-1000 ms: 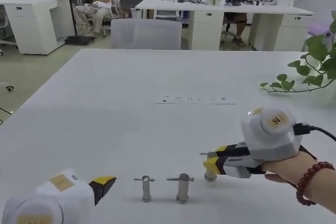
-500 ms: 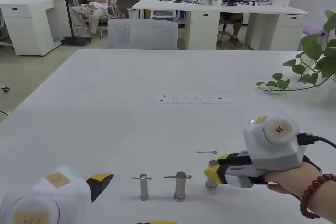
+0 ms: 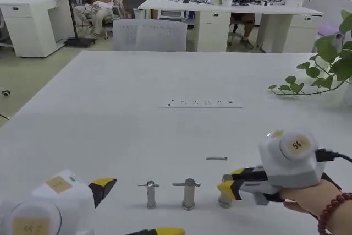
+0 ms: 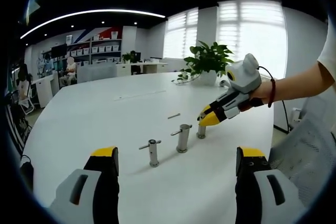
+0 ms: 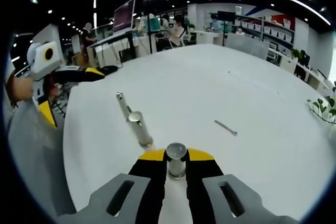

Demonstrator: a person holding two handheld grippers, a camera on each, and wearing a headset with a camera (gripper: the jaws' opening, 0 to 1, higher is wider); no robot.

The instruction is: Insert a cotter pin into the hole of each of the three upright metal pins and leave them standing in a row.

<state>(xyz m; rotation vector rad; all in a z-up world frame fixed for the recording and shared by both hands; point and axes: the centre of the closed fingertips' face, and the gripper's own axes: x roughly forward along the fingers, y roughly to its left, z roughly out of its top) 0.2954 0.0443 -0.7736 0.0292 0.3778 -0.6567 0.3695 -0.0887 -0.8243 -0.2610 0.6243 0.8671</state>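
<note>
Three upright metal pins stand in a row along the near edge of the white table (image 3: 165,81). The first metal pin (image 3: 149,195), nearest the table's left edge, carries a cotter pin (image 3: 148,184) crosswise through its top. The second metal pin (image 3: 189,193), at mid-row, carries a second cotter pin (image 3: 183,184) in the same way. The third metal pin (image 3: 226,191) stands at the end of the row nearer the right edge.

The right gripper (image 3: 226,187) reaches in from the right edge, level with the tabletop. Its jaws are clenched on the third metal pin, and the pin's round head shows between them in the right gripper view. The left gripper (image 3: 135,207) hangs over the near-left corner, short of the first metal pin. Its jaws are spread wide and grasp nothing.

A loose cotter pin (image 3: 216,158) lies flat on the table, just beyond the third metal pin toward the far edge and apart from it. A leafy plant (image 3: 324,64) trails over the right edge.
</note>
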